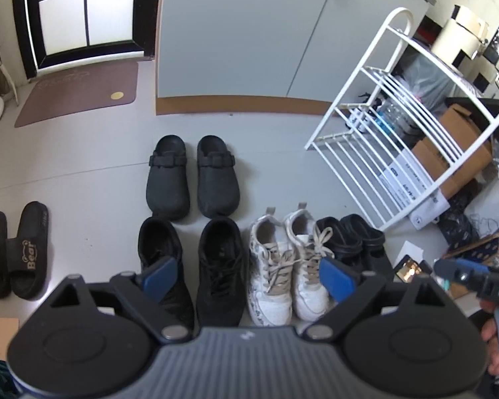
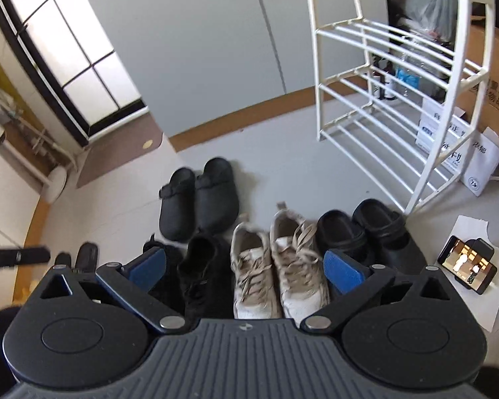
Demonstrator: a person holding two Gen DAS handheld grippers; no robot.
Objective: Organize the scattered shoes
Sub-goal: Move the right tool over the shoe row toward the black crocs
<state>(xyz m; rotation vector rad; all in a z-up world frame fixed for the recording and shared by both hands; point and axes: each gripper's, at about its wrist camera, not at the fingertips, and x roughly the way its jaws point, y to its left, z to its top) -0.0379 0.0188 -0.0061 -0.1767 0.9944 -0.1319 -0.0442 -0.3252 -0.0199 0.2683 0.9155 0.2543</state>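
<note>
Several pairs of shoes lie on the grey floor. Black clogs [image 1: 192, 177] [image 2: 198, 201] sit farthest. In front stand black sneakers [image 1: 191, 267] [image 2: 189, 272], white sneakers [image 1: 289, 266] [image 2: 277, 266] and black rubber shoes [image 1: 351, 237] [image 2: 362, 232] in a row. Black "Bear" slides [image 1: 15, 249] lie apart at the left. My left gripper [image 1: 248, 281] is open and empty above the sneakers. My right gripper [image 2: 246, 271] is open and empty above the white sneakers; it also shows at the left wrist view's right edge [image 1: 472, 274].
An empty white wire shoe rack [image 1: 399, 116] [image 2: 399, 76] stands at the right, with cardboard boxes [image 1: 449, 146] and bags behind it. A phone [image 2: 467, 264] lies on papers at the right. A brown doormat [image 1: 80, 91] lies by the door at the far left.
</note>
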